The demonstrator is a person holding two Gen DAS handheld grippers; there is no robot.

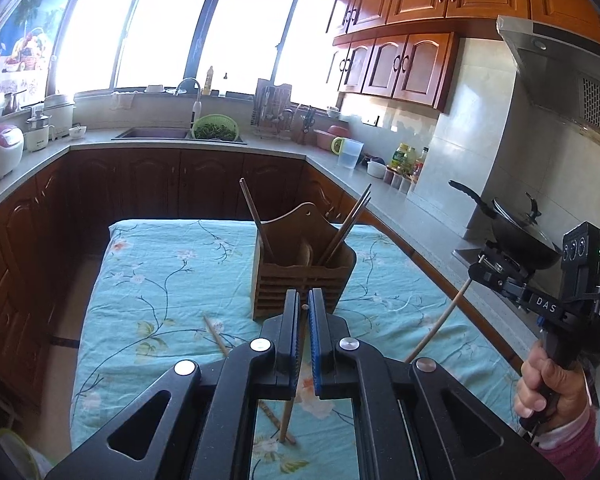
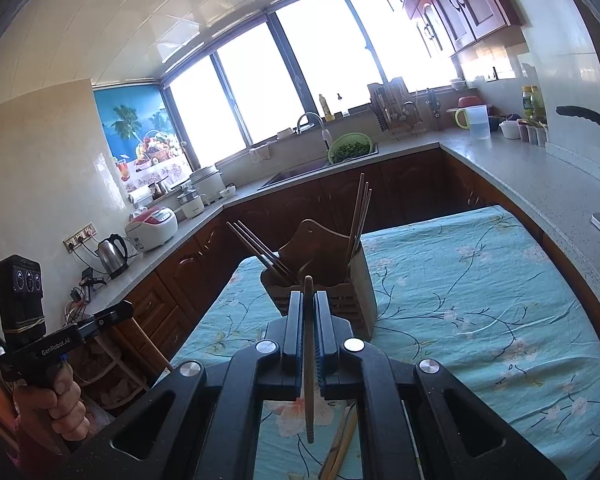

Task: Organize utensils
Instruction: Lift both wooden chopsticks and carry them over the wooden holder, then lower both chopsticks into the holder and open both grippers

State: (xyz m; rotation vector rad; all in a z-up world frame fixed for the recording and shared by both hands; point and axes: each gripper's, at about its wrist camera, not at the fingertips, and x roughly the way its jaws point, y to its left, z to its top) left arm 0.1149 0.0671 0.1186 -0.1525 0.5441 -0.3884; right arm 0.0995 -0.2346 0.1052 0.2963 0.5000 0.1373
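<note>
A wooden utensil holder [image 1: 300, 272] stands on the floral blue cloth [image 1: 160, 280], with chopsticks and a wooden spoon in it; it also shows in the right wrist view [image 2: 340, 280]. My left gripper [image 1: 304, 308] is shut on a chopstick [image 1: 290, 408] just in front of the holder. My right gripper [image 2: 309, 300] is shut on a long wooden utensil [image 2: 309, 380], close before the holder; in the left wrist view the right gripper [image 1: 484, 268] is at the right, with the pale stick [image 1: 440, 324] hanging down. Loose chopsticks [image 1: 216, 334] lie on the cloth.
A counter [image 1: 400, 208] runs along the right with a wok [image 1: 516, 232], bottles and a jug [image 1: 350, 152]. A sink [image 1: 156, 133] with a green colander [image 1: 214, 128] is at the back. Rice cookers and a kettle [image 2: 112, 256] stand on the left.
</note>
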